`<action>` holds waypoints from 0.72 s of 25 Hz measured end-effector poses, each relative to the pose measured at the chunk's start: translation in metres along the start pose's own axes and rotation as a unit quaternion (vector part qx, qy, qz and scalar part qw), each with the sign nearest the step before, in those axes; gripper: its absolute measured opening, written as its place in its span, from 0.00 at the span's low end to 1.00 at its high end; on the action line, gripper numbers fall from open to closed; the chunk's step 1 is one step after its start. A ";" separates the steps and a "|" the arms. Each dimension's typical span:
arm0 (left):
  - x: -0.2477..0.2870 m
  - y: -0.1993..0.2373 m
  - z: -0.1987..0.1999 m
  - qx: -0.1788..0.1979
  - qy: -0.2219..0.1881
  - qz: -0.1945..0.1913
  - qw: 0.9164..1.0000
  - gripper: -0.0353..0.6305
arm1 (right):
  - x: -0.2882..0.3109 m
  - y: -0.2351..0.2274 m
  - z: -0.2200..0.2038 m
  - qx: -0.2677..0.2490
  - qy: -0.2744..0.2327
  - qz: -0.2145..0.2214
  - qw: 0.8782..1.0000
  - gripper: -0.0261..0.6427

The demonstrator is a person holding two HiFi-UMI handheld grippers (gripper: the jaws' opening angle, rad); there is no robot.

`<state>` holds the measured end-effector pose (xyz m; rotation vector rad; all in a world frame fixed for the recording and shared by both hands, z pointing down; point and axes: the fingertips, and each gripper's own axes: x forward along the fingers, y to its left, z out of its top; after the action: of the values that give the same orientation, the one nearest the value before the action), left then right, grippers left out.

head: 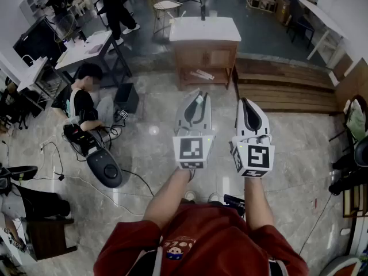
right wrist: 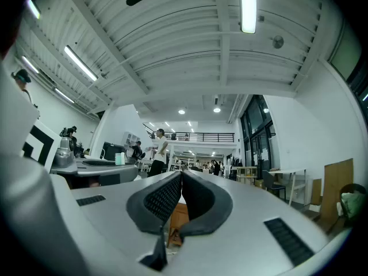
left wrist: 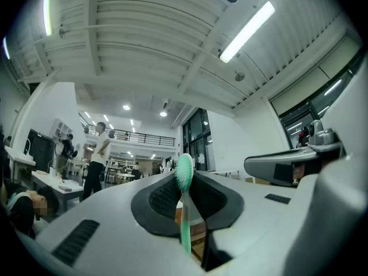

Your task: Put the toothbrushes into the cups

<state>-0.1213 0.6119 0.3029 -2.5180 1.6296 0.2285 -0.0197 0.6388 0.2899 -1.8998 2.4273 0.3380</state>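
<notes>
Toothbrush of green plastic [left wrist: 184, 177] was pinched in my left claw [head: 197, 100]; my right claw [right wrist: 180, 180] was pressed together, empty. 0 cups showed; I judged all placing undone.

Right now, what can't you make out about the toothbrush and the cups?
- Cups: head view, whatever stands on the white-topped table is too small to tell.
- Green toothbrush: left gripper view, the handle's lower end is hidden behind the left gripper that clamps it.
</notes>
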 end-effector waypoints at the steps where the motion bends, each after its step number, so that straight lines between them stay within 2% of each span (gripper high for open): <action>1: -0.002 0.002 -0.001 0.000 0.000 0.000 1.000 0.15 | 0.000 0.003 -0.001 0.000 0.001 0.000 1.000 0.08; 10: -0.011 0.031 -0.002 -0.001 -0.002 -0.008 1.000 0.15 | 0.015 0.041 -0.004 -0.003 0.005 0.002 1.000 0.08; 18: -0.011 0.058 -0.012 -0.006 0.001 -0.025 1.000 0.15 | 0.034 0.065 -0.014 0.003 0.005 -0.014 1.000 0.08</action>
<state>-0.1776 0.5958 0.3154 -2.5659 1.5693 0.2308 -0.0888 0.6185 0.3074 -1.9339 2.4030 0.3200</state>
